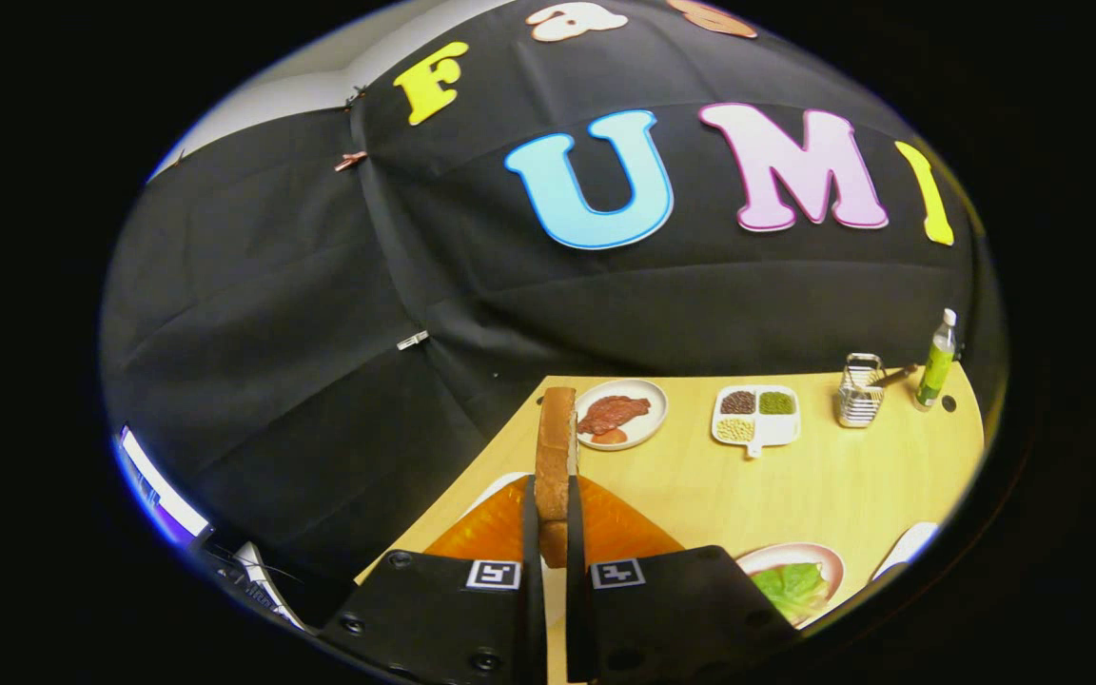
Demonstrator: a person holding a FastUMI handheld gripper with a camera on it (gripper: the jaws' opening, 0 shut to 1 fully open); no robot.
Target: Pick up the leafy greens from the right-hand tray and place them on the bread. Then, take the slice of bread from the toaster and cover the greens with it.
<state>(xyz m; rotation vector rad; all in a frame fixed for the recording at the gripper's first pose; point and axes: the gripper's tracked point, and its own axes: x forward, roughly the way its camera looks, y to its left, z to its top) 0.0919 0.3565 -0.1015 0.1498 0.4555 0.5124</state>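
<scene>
Gripper [554, 533] pinching 1 bread slice [556, 457] edge-on, upright, long axis pointing away. Greens [792, 585] on plate [829, 561] lying near right, below: swing right, lower flat.

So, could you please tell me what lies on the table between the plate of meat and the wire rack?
In the gripper view, a white divided dish of beans sits between the plate of meat and the wire rack. The hand-held gripper grips a bread slice.
</scene>
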